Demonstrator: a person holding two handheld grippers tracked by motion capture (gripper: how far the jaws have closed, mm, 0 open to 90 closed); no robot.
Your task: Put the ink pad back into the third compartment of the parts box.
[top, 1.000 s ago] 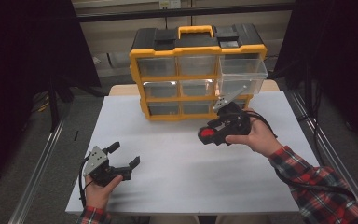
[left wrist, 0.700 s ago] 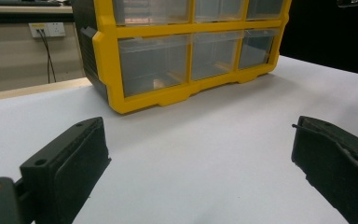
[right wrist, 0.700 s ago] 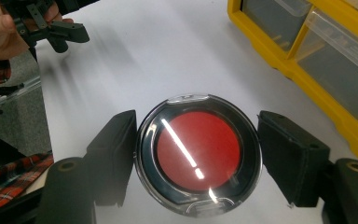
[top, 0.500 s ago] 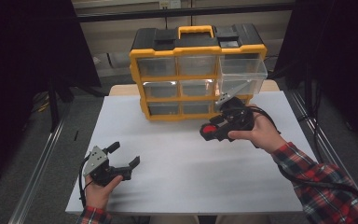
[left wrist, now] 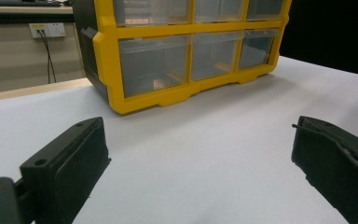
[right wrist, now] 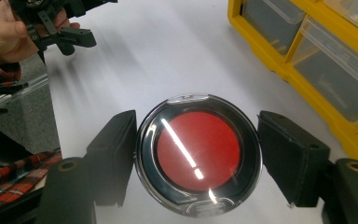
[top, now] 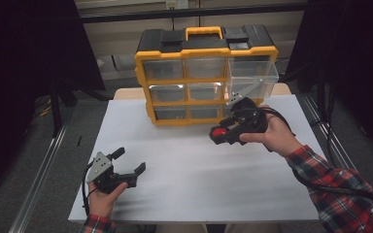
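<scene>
A round red compact [right wrist: 198, 154] is pinched by its rim in the right hand-held gripper [top: 233, 130], right of centre above the bench [top: 189, 184], where its glossy edge could slip free; the left hand-held gripper [top: 121, 171] is spread, lower left.

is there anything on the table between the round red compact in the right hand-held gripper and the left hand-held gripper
Nothing visible. The right hand-held gripper is shut on the round red compact above the white table, in front of the yellow drawer organizer. The stretch of table toward the open left hand-held gripper shows only bare white surface.
</scene>
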